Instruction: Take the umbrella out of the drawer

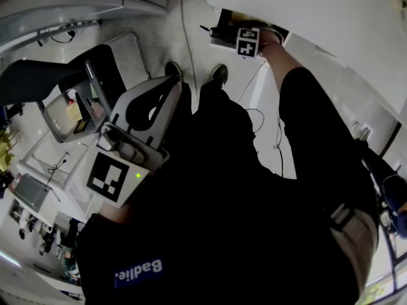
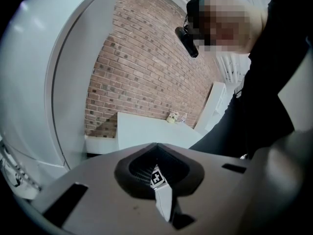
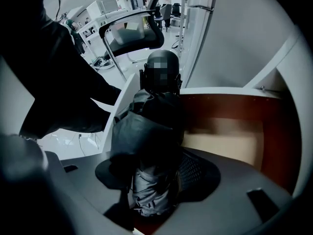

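- The right gripper (image 1: 224,34) is held out at the end of a black sleeve (image 1: 311,119), right by the edge of the white tabletop (image 1: 318,11), and it points down.
- In the right gripper view, the right gripper's (image 3: 151,180) jaws stand wide and are clamped on the lower end of a folded black fabric umbrella (image 3: 146,131). The bunched cloth fills the gap from pad to pad.
- The umbrella runs away from the jaws, with its rounded black handle at the far end.
- It is at the left side of the open drawer (image 3: 225,109), whose red-brown inner walls and pale wooden bottom show to its right. From here I cannot quite tell whether it rests in the drawer or hangs clear of it.
- A black office chair (image 3: 132,33) stands on the floor beyond.
- The left gripper (image 1: 162,94) is held close to the person's body, well apart from the drawer.
- In the left gripper view, the left gripper's (image 2: 159,180) jaws are together, with nothing between them, and they face a red brick wall (image 2: 146,67).
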Demonstrator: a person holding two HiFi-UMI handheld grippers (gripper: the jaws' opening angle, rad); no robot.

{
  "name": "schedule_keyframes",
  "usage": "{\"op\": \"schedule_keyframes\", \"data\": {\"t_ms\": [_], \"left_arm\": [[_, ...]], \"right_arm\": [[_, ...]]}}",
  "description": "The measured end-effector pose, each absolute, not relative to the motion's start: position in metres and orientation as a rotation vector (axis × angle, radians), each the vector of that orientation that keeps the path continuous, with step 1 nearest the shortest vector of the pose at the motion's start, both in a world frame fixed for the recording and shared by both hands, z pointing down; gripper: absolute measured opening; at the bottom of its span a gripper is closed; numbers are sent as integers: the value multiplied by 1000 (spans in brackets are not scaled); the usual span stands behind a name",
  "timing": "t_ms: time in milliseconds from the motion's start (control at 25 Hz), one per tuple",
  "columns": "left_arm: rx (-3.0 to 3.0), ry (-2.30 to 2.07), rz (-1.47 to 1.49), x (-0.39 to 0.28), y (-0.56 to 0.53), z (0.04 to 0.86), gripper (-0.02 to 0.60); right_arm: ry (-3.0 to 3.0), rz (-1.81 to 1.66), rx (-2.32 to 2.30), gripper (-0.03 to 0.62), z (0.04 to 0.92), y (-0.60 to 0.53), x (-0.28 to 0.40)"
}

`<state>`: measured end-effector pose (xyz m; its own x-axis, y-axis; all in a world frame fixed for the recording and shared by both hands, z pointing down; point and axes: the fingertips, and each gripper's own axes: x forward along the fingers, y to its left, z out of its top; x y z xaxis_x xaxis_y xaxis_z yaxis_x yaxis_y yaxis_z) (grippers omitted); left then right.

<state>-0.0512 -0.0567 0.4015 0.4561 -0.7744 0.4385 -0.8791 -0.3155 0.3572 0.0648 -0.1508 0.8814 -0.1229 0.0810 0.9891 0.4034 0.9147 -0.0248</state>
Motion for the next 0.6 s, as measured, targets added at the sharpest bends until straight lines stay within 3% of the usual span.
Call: {"op": "schedule_keyframes", "data": {"t_ms": [600], "left_arm": [[2307, -1266, 169, -42, -55, 363, 3]], "right_arm": [[-1863, -145, -130, 264, 781, -139, 73]]}}
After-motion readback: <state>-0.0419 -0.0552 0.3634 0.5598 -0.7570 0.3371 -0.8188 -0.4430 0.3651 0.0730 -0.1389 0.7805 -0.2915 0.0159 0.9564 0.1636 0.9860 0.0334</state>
